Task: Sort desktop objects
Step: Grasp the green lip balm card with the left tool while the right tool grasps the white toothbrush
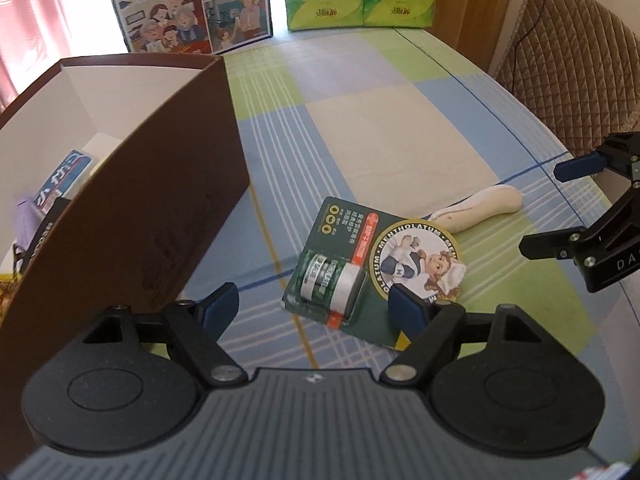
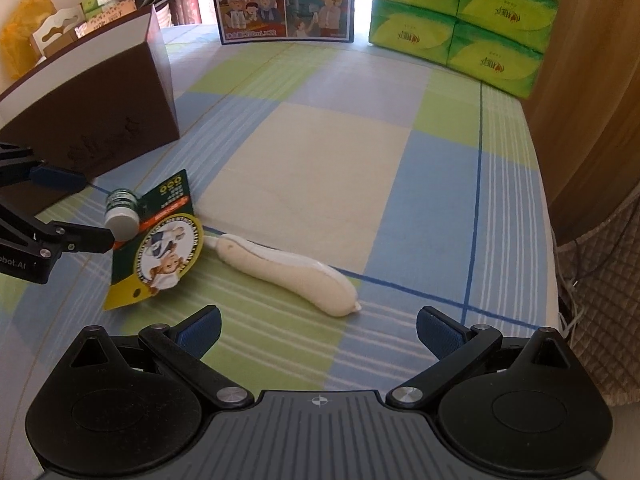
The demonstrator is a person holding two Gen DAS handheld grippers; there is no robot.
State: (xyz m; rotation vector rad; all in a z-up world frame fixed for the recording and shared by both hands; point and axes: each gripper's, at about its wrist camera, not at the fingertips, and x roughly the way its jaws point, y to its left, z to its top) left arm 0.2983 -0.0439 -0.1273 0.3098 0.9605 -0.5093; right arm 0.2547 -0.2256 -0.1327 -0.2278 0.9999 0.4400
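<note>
1. Desktop objects are seen partly sorted: a blue-and-white tube and a few other items already lie inside the brown box.
2. Two things are left on the checked tabletop: a green balm card just beside the box, and a cream tube touching its edge.
3. The left gripper is held over the balm card, fingers apart and not yet pressing it.
4. The right gripper is held near the cream tube, fingers wide apart, nothing between them.
5. Both remaining items are judged still to be boxed.

Green Mentholatum blister card flat beside cream sausage.
</note>
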